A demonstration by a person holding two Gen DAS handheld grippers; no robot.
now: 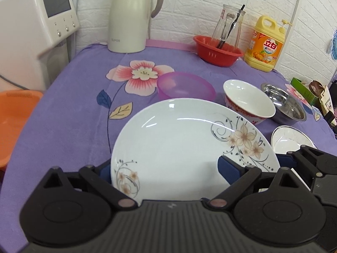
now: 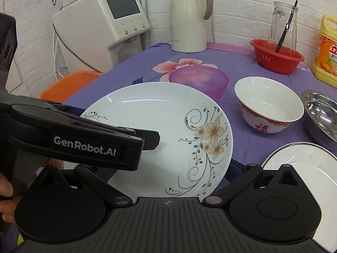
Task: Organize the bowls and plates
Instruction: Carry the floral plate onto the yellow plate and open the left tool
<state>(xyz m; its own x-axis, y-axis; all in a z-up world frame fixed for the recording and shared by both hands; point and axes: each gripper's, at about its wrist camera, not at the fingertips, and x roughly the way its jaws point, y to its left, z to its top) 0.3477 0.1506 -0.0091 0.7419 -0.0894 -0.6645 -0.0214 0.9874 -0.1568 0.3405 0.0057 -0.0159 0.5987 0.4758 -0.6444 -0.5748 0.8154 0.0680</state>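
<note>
Left gripper (image 1: 166, 170) jaws spread wide around the plate's (image 1: 179, 147) near edge, pads not pressing. Right gripper (image 2: 168, 168) likewise straddles the plate; grip cannot be told. Plate lies tilted on purple cloth (image 1: 73, 109), near bowl (image 1: 248, 101)

The floral plate (image 1: 172, 147) hides the left hand-held gripper (image 1: 168, 169) at its left pad, so contact there cannot be told. In the right wrist view the detergent bottle (image 2: 326, 52), steel bowl (image 2: 322, 113) and rimmed plate (image 2: 305, 164) are cut off at the right edge, and the right hand-held gripper (image 2: 168, 168) has its fingertips behind the floral plate
</note>
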